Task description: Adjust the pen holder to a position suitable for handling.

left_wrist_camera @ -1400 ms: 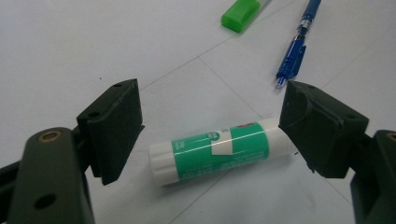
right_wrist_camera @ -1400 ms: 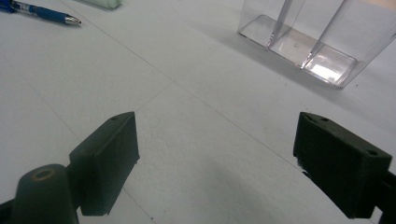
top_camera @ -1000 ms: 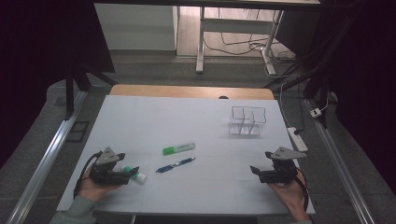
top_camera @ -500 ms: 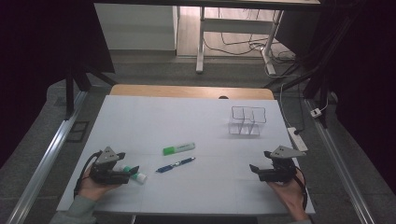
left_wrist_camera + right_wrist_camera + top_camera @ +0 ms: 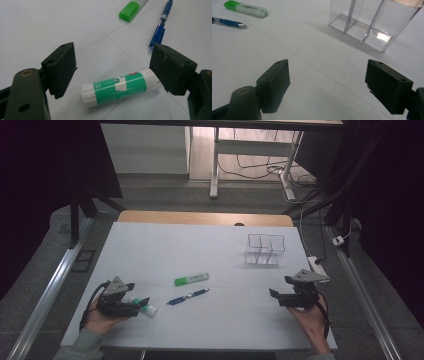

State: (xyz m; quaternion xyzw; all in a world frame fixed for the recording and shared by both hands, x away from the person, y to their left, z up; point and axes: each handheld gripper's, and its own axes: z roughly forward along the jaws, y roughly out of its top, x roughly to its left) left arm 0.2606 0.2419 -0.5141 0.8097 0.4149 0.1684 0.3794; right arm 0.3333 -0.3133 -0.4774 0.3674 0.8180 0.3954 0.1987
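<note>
A green-and-white glue stick (image 5: 120,87) is seen lying on the white worktop (image 5: 200,245), between the spread fingers of the left gripper (image 5: 112,72), its far end touching one finger. The right gripper (image 5: 328,82) is held open over bare worktop, near a clear plastic two-compartment holder (image 5: 367,22).

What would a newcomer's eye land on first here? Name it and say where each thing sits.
First, the green-and-white cylindrical glue stick lying on the white table between the open jaws of the left tongs, not yet gripped. Next, the bright green highlighter and the blue ballpoint pen lying side by side near the table's middle. Last, the clear plastic two-compartment holder standing empty at the far right, beyond the open right tongs.
</note>
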